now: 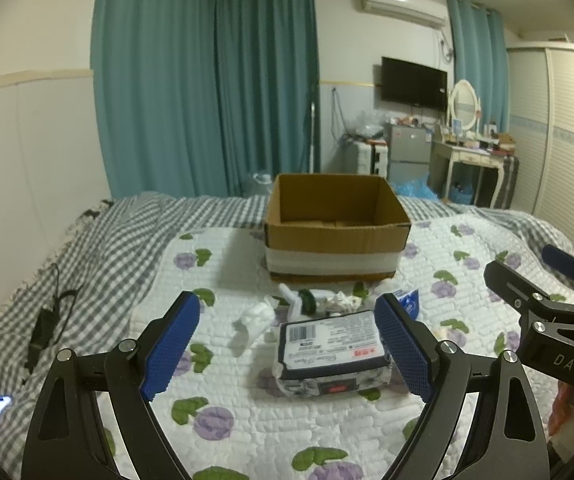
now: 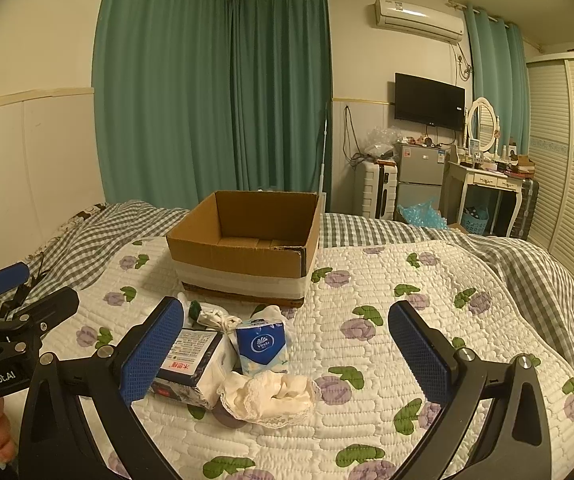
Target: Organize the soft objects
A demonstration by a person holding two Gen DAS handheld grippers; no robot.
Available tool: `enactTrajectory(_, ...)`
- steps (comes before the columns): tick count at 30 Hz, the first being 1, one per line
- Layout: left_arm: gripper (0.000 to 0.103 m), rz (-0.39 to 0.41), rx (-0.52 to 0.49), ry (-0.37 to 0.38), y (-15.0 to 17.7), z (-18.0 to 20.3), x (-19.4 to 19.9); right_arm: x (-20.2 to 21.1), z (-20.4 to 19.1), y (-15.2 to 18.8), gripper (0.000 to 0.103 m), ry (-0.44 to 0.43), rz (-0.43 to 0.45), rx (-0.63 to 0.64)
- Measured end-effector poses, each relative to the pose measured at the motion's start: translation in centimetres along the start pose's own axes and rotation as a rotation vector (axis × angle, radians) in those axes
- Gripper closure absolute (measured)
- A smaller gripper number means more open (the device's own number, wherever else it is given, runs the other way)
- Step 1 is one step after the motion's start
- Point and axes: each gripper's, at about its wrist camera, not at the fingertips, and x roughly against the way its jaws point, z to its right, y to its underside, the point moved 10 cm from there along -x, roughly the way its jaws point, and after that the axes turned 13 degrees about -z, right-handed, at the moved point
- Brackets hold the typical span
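- left gripper [image 1: 287, 350] and right gripper [image 2: 287, 354]: jaws apart, holding nothing
- tissue pack [image 1: 333, 354], blue packet [image 2: 263, 344] and cream lace cloth [image 2: 271, 396] lie before the cardboard box [image 1: 337, 230] (open-topped), nothing between
- teal curtains [image 1: 207, 80] behind the box

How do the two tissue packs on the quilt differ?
The large tissue pack is a long dark-edged brick lying flat with its barcode label up; the small tissue pack is blue and white, much smaller, and propped upright. The large one lies nearer the left side. Both sit in front of the empty cardboard box, ungrasped.
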Motion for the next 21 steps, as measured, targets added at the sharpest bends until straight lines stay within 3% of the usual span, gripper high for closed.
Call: enactTrajectory(21, 0.012, 0.002, -0.001, -0.01, -0.09, -0.25, 0.06, 0.02, -0.03, -0.03, 0.0, -0.001, -0.003, 0.0)
